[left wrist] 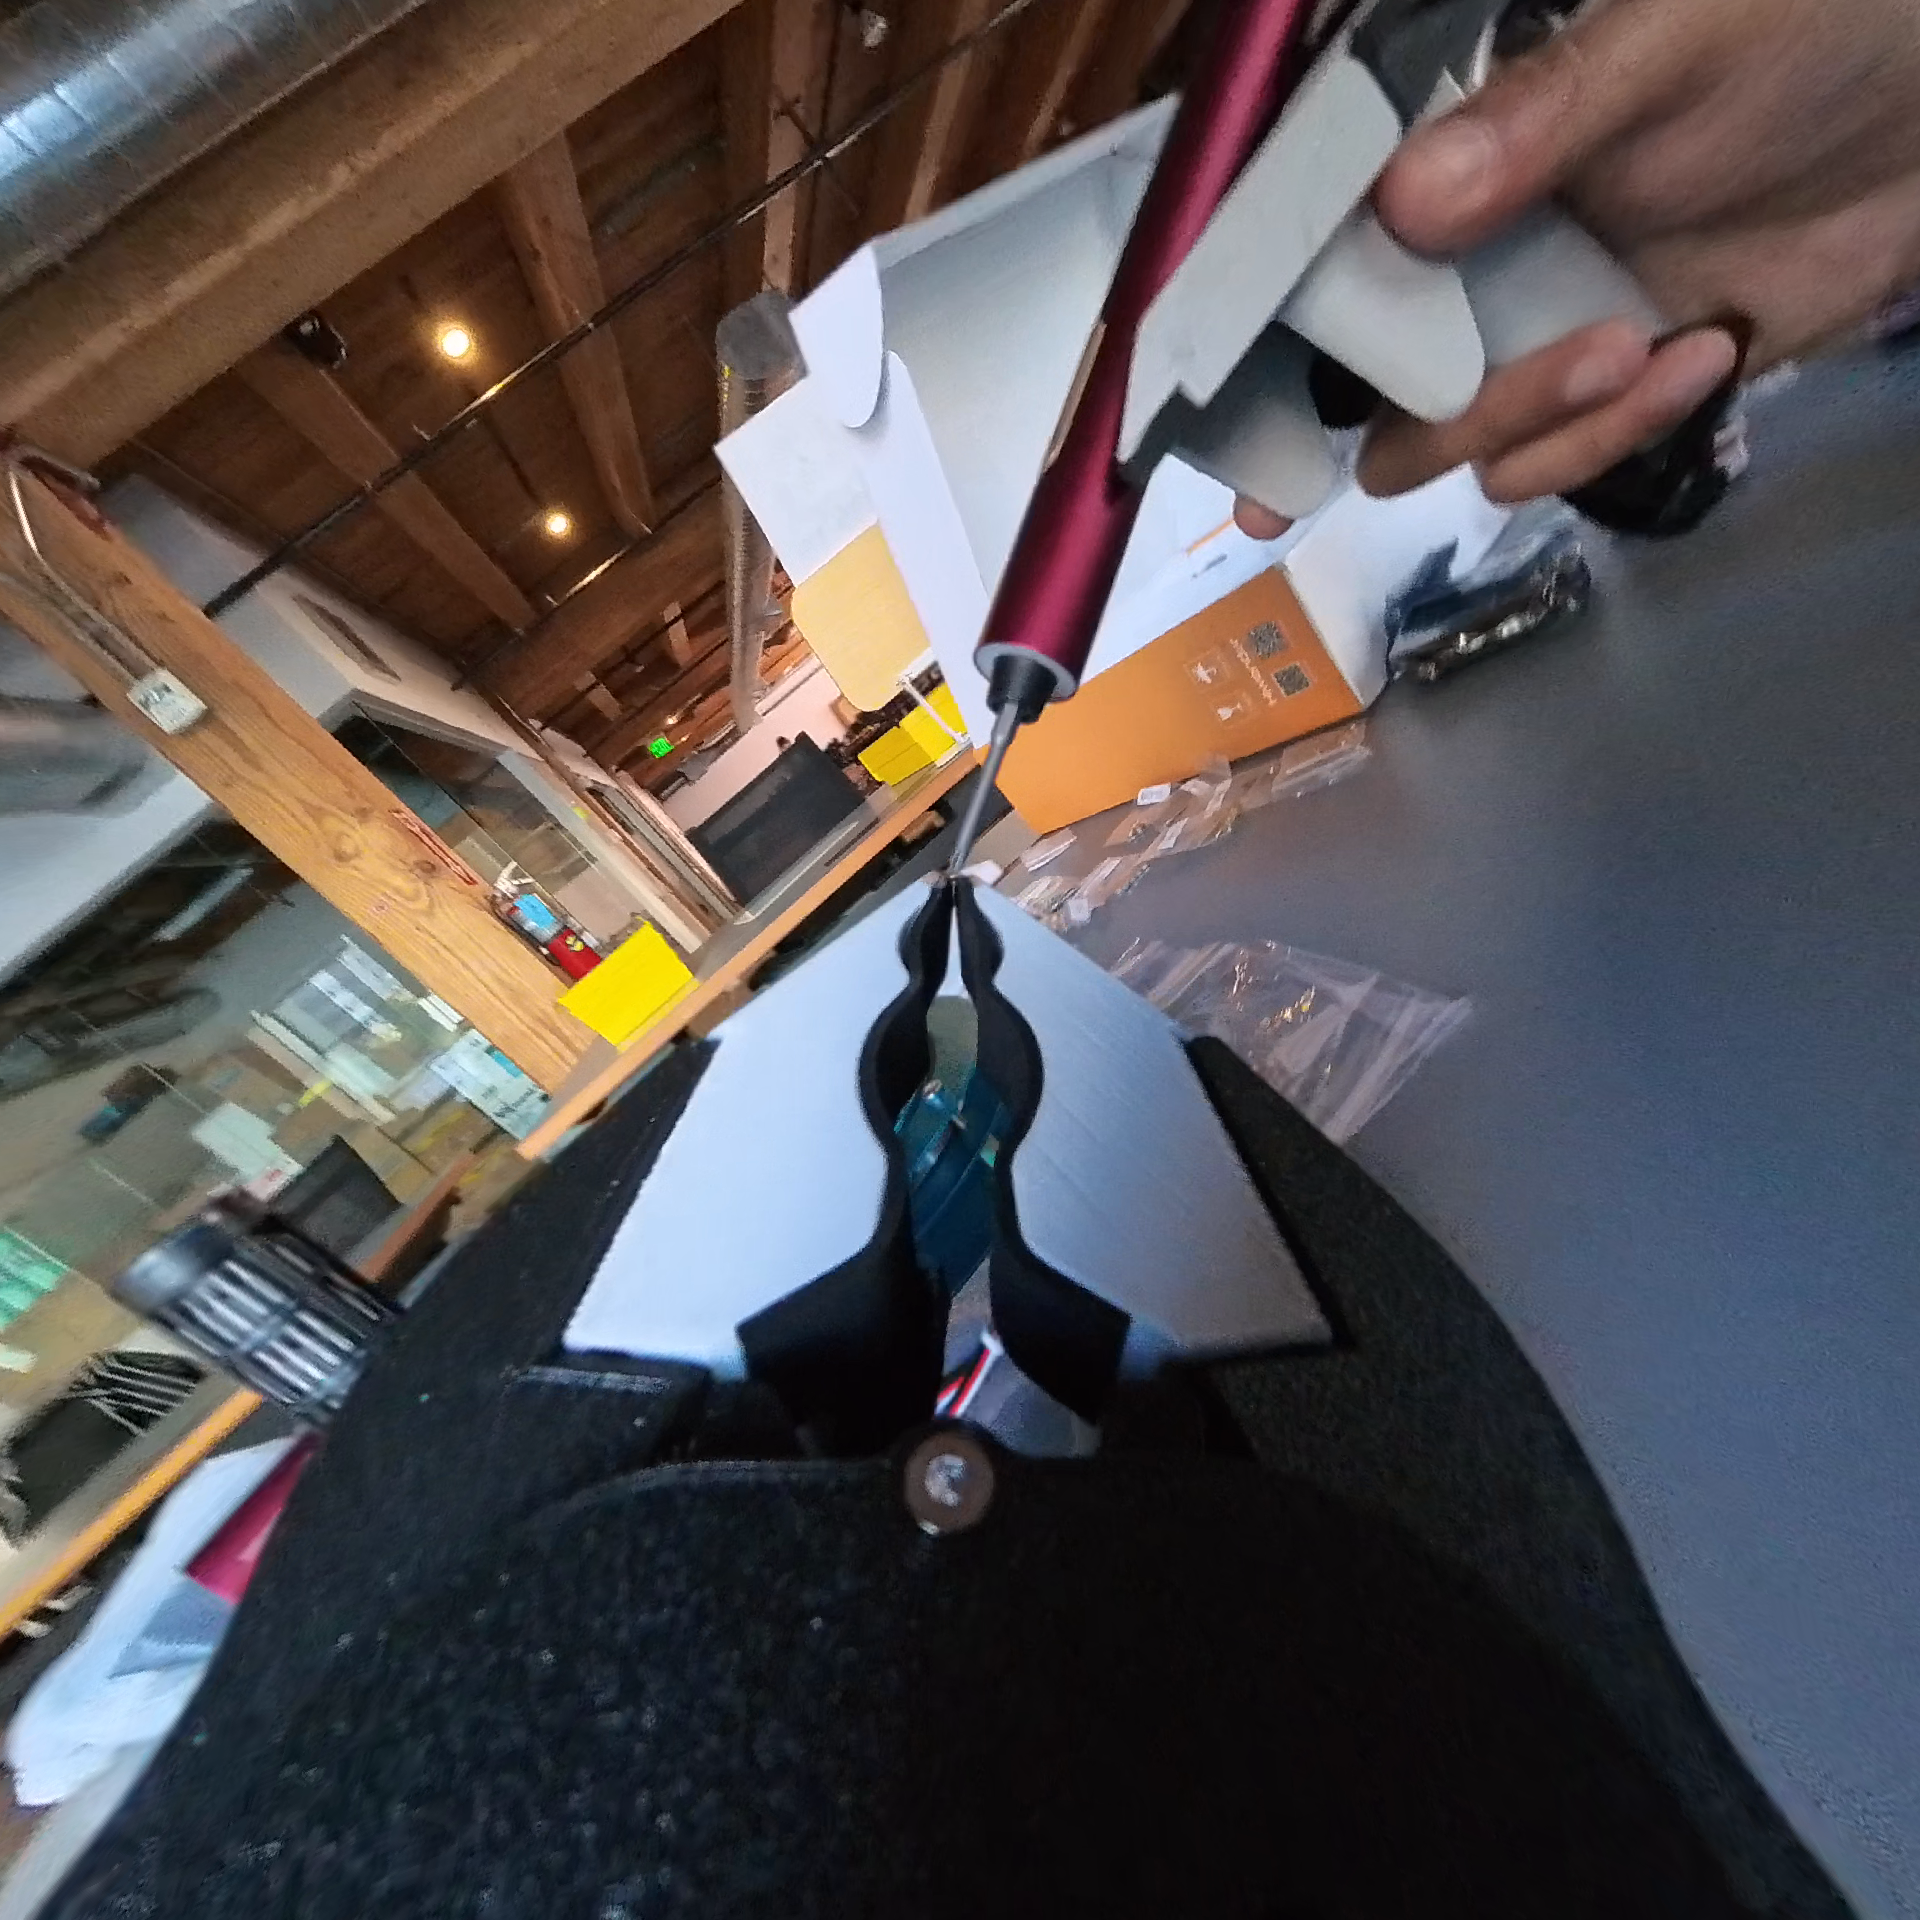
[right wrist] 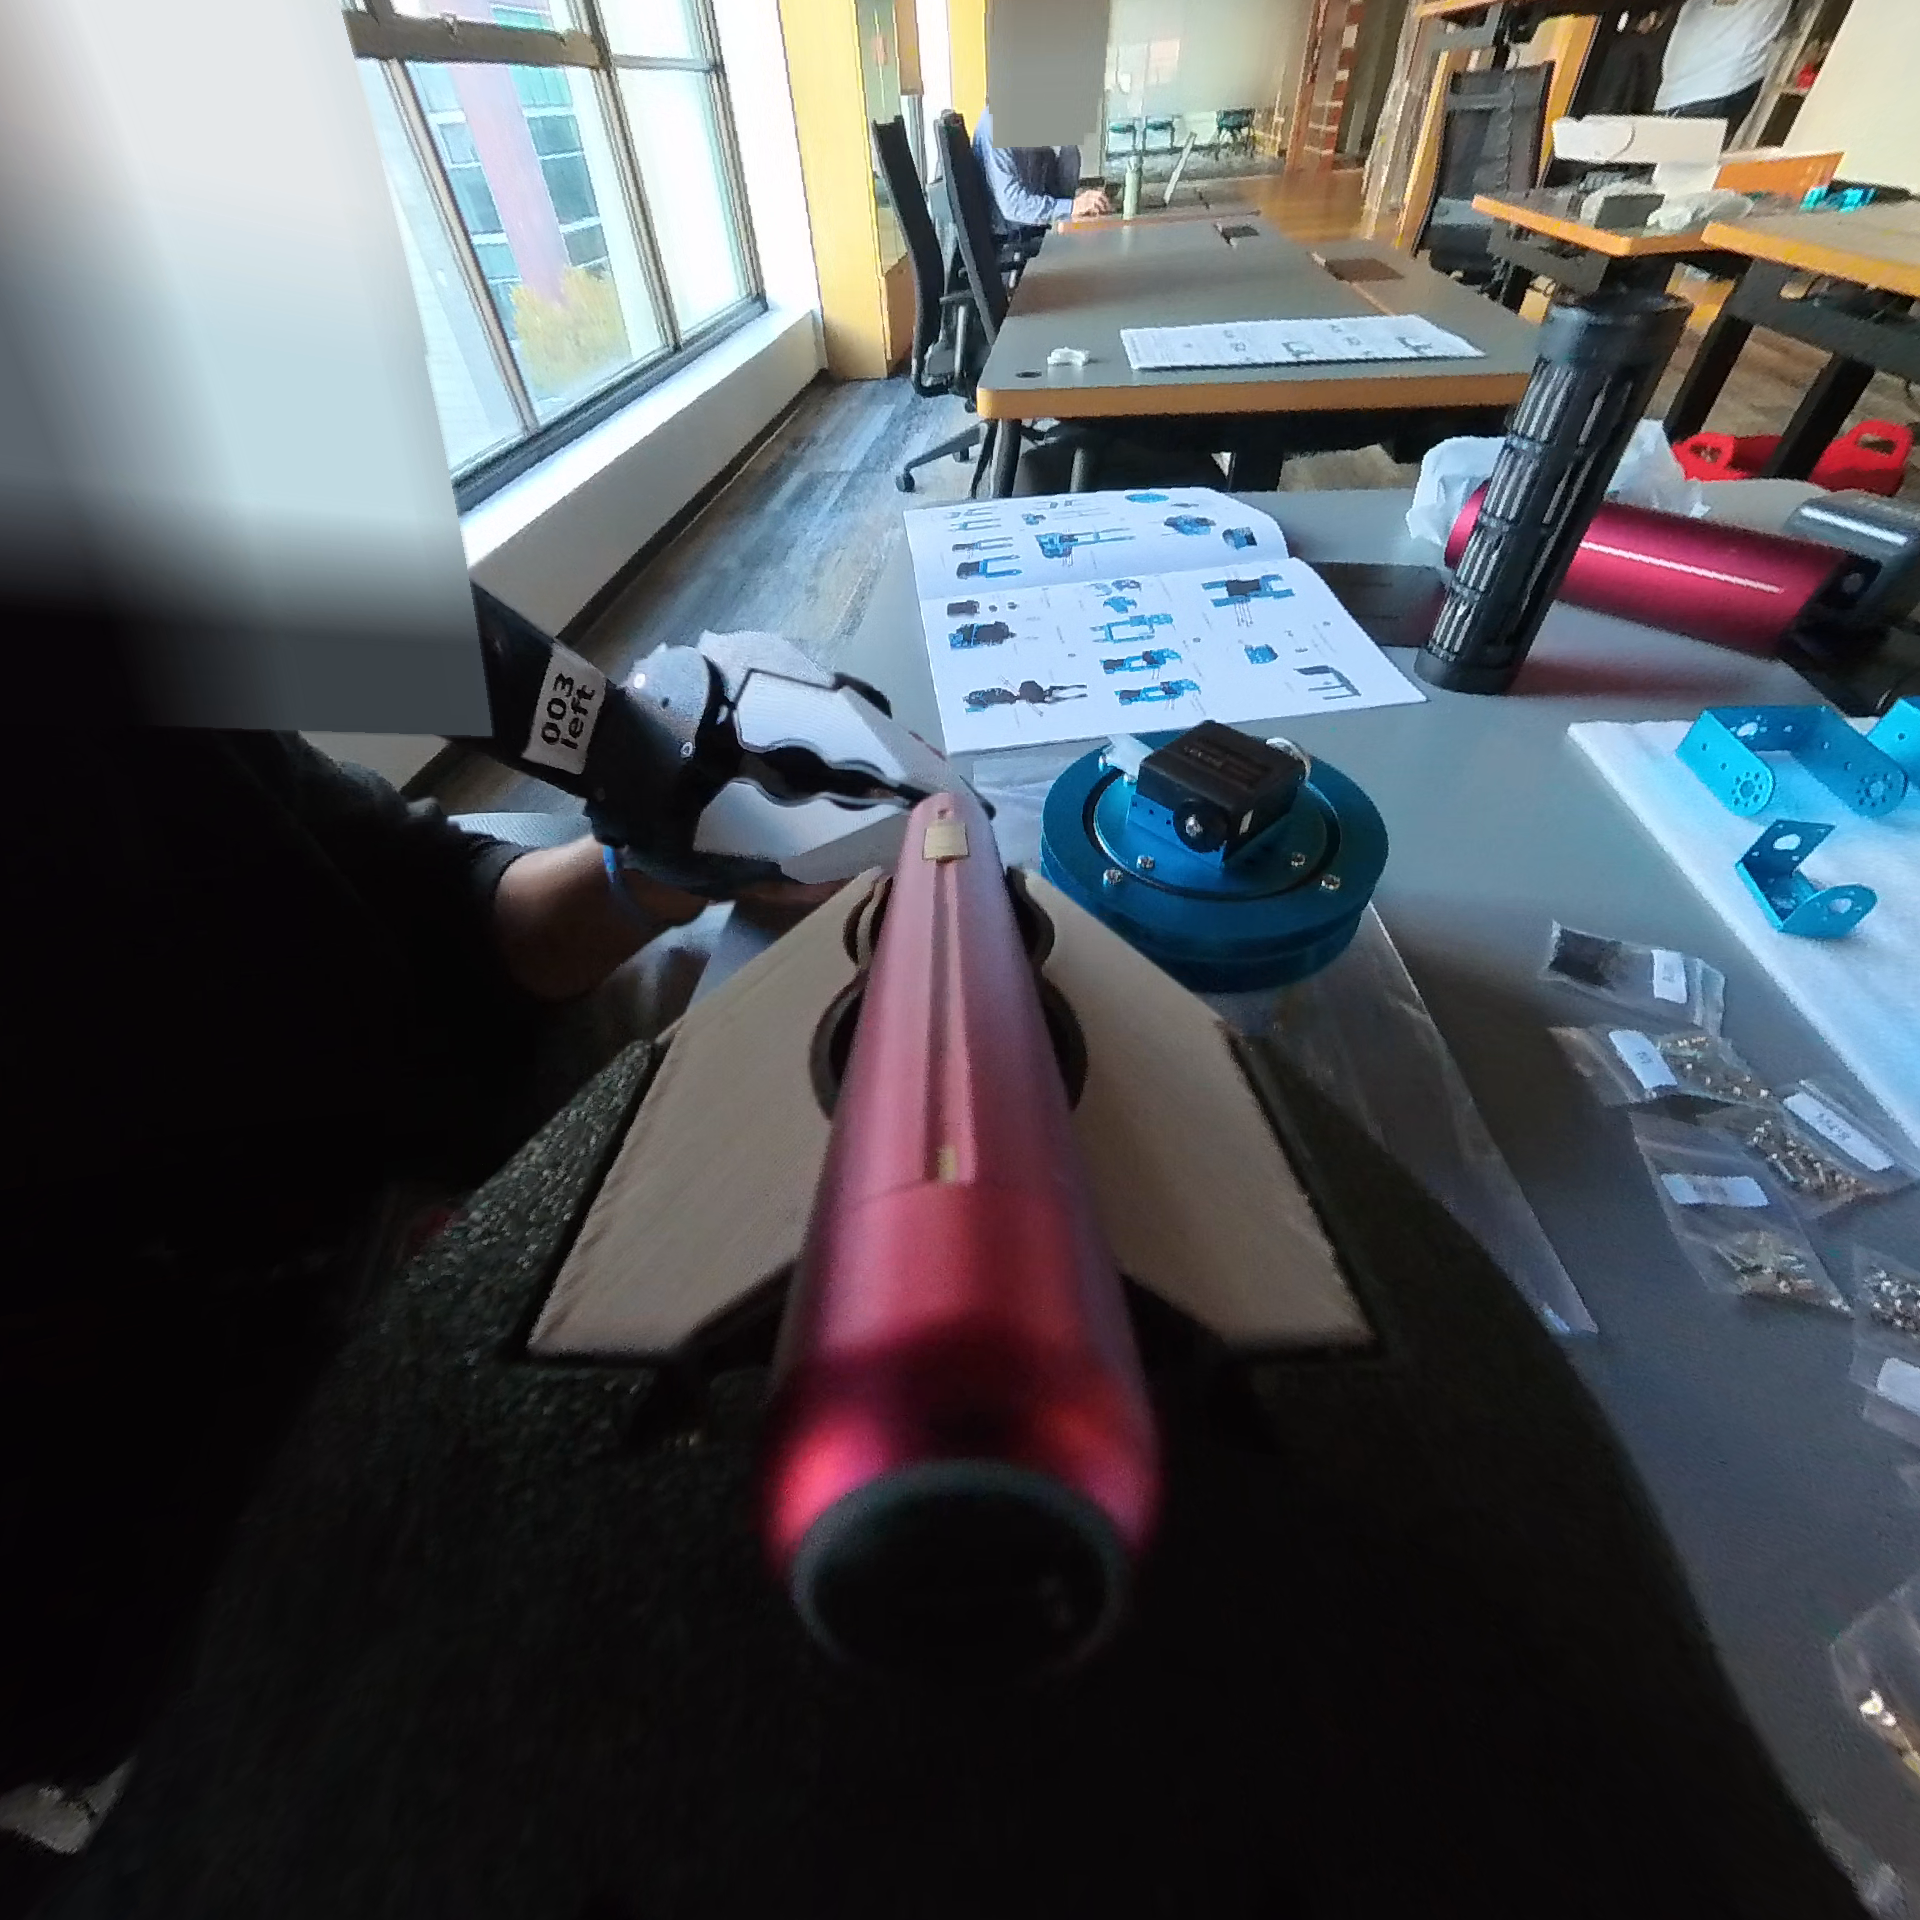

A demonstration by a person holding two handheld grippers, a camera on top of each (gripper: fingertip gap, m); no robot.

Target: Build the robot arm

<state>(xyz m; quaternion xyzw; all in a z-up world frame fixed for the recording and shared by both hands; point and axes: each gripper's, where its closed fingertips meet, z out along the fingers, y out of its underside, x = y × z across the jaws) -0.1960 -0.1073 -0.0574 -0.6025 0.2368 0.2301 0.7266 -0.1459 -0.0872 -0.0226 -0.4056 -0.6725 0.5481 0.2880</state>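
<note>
My left gripper [left wrist: 951, 888] is shut, its black wavy fingers pinching a tiny pale screw [left wrist: 943, 880] at the tips. My right gripper [right wrist: 951, 894] is shut on a red electric screwdriver [right wrist: 956, 1195], held by a hand [left wrist: 1662, 208]. The screwdriver [left wrist: 1091, 436] points down at the left gripper, and its thin bit [left wrist: 982, 800] touches the pinched screw. The left gripper [right wrist: 935, 800] also shows in the right wrist view, just past the screwdriver's front end. A blue round base [right wrist: 1278, 935] with a black servo [right wrist: 1216, 790] on it sits on the grey table right beside them.
An open instruction booklet [right wrist: 1143, 613] lies behind the base. A red cylinder case [right wrist: 1662, 582] and black bit holder [right wrist: 1538, 499] stand far right. Blue brackets [right wrist: 1787, 769] and several bags of screws [right wrist: 1745, 1132] lie right. An orange-and-white box [left wrist: 1174, 707] stands on the table. The tips of one gripper are about 7 cm away from the tips of the other.
</note>
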